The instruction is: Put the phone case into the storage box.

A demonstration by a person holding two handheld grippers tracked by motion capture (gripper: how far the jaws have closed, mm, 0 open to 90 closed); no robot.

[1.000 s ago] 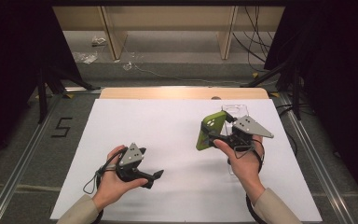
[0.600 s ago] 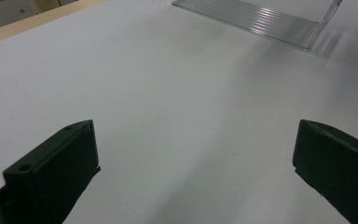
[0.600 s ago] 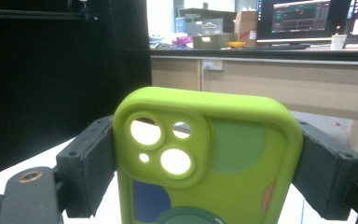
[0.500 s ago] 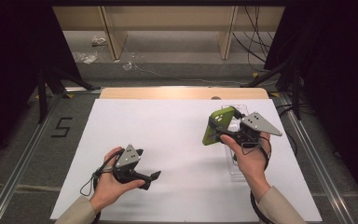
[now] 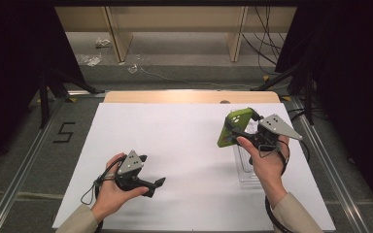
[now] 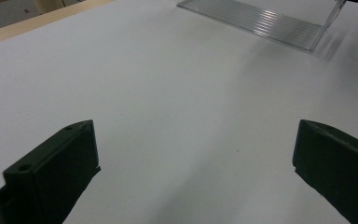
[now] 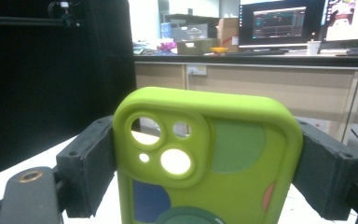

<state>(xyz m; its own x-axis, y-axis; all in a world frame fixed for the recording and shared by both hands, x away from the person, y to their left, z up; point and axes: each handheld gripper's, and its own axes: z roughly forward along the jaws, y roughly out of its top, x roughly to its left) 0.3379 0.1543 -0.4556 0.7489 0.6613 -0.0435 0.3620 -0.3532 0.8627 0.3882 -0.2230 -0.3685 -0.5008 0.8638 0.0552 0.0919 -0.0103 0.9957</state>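
A lime-green phone case (image 5: 233, 128) with camera cut-outs is held up above the white sheet (image 5: 184, 141) at the right. My right gripper (image 5: 242, 122) is shut on it, one pad pressing each long side of the case (image 7: 233, 177), as the right gripper view (image 7: 208, 140) shows. My left gripper (image 5: 151, 170) rests low over the sheet at the lower left. Its jaws stand wide open with nothing between them (image 6: 191, 135).
A clear ribbed plastic holder (image 5: 245, 167) lies on the sheet under the right hand, also seen far off in the left gripper view (image 6: 261, 21). The wooden table edge (image 5: 189, 97) runs behind the sheet. Metal rails and dark curtains flank both sides.
The right hand has carried the green case a little to the right and farther back, slightly higher. The left hand has stayed where it was.
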